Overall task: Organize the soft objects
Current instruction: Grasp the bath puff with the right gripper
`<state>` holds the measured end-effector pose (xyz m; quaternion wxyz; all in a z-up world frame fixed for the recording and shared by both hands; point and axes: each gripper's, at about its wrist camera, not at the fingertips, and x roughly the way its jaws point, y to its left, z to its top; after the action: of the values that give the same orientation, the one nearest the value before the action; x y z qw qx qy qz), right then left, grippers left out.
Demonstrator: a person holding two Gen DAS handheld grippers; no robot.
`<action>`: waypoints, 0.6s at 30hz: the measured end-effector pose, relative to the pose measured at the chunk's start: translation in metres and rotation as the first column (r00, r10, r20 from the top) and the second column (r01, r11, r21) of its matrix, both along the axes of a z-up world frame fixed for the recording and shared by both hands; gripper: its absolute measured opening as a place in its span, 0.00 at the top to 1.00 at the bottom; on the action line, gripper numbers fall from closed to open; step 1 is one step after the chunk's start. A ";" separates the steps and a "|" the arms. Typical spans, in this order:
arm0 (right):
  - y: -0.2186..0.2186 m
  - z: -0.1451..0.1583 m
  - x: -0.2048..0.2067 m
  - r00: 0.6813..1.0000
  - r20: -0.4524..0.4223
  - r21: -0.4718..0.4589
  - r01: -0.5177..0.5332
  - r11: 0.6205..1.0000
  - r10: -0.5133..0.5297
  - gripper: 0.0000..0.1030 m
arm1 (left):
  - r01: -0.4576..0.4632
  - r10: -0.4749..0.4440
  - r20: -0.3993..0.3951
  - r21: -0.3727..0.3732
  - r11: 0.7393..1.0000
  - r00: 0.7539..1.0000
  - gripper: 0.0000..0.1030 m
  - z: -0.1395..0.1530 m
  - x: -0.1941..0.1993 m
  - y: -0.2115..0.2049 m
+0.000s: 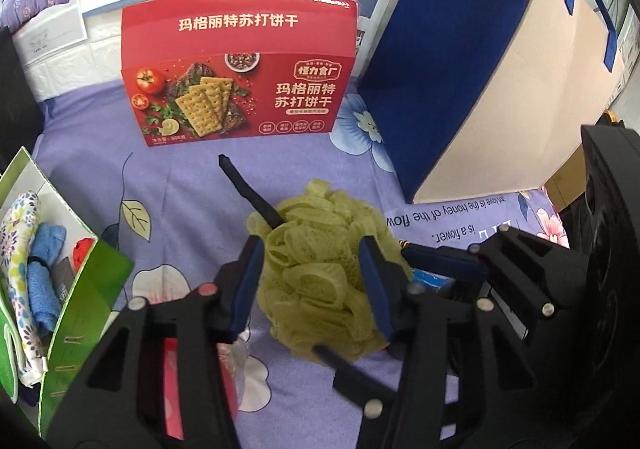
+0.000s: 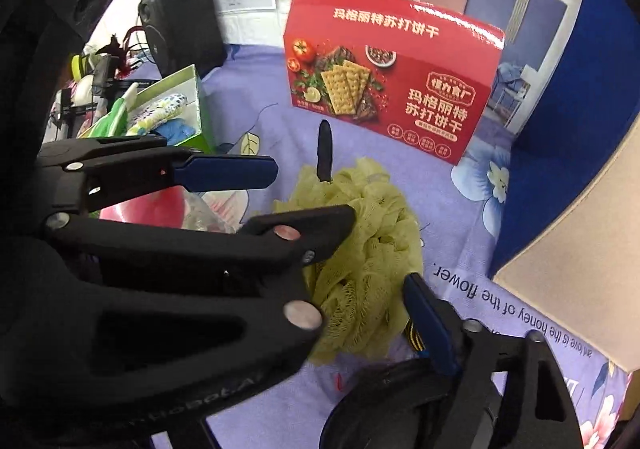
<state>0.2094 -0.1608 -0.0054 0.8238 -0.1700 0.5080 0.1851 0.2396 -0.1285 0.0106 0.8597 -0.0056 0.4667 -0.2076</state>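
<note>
A yellow-green mesh bath pouf (image 1: 320,261) with a black loop strap (image 1: 250,195) lies on the purple flowered cloth. My left gripper (image 1: 312,285) has its blue-padded fingers pressed on both sides of the pouf. In the right wrist view the pouf (image 2: 372,249) sits under the left gripper's black arm (image 2: 248,237). My right gripper (image 2: 344,237) stands wide open, one blue pad (image 2: 228,173) left of the pouf, the other (image 2: 430,323) at its lower right. A green box (image 1: 68,289) at left holds soft cloths: a flowered one (image 1: 18,245) and blue towels (image 1: 42,281).
A red cracker box (image 1: 236,73) stands upright behind the pouf. A large blue and beige box (image 1: 480,69) stands at the right. A black speaker (image 2: 180,29) and small clutter sit at far left in the right wrist view. A red object (image 2: 148,207) lies under the left gripper.
</note>
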 end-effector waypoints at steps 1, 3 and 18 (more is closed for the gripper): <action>-0.001 0.000 0.002 1.000 -0.005 0.004 0.010 1.000 -0.010 0.30 | 0.000 0.000 -0.004 -0.002 1.000 1.000 0.59 0.000 0.001 0.000; -0.002 0.001 0.005 1.000 -0.013 0.021 0.018 1.000 -0.018 0.42 | 0.007 -0.007 -0.016 -0.011 1.000 1.000 0.75 -0.002 0.002 -0.001; 0.002 0.032 -0.012 0.996 0.087 0.062 0.006 0.998 -0.011 0.84 | 0.012 -0.005 0.088 -0.072 0.997 0.996 0.96 0.037 -0.023 0.004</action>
<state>0.1972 -0.1591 0.0261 0.8509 -0.1503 0.4663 0.1896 0.2169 -0.1248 0.0474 0.8776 -0.0256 0.4208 -0.2281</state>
